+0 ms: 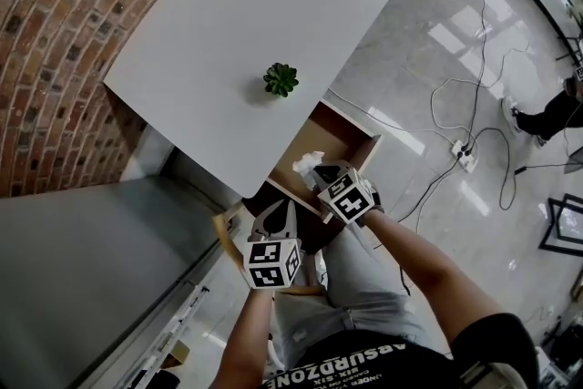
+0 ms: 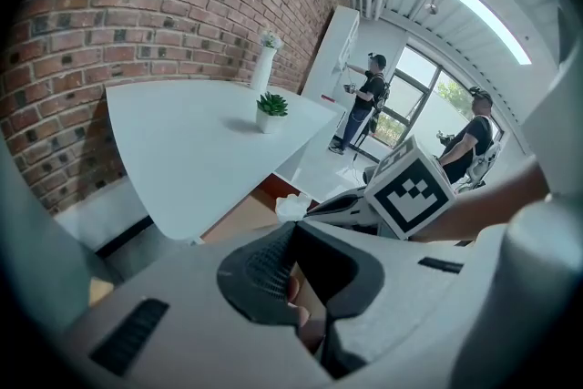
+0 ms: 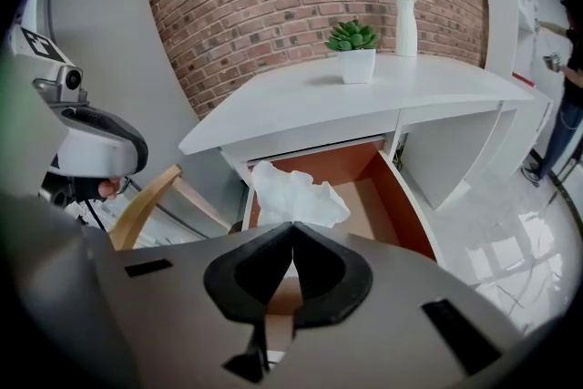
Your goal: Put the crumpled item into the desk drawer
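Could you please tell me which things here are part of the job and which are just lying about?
Part of the job:
- crumpled paper, gripped by the shut right gripper
- open desk drawer

Just lying about:
- potted plant
- white vase
- wooden chair
- power strip on the floor

— Head view sits high, looking steeply down; desk point(image 1: 228, 23) at eleven o'clock.
— Both gripper views ride low and close, facing the brick wall point(image 3: 273, 5). All three share the drawer point(image 1: 346, 137) and plant point(image 1: 281, 79).
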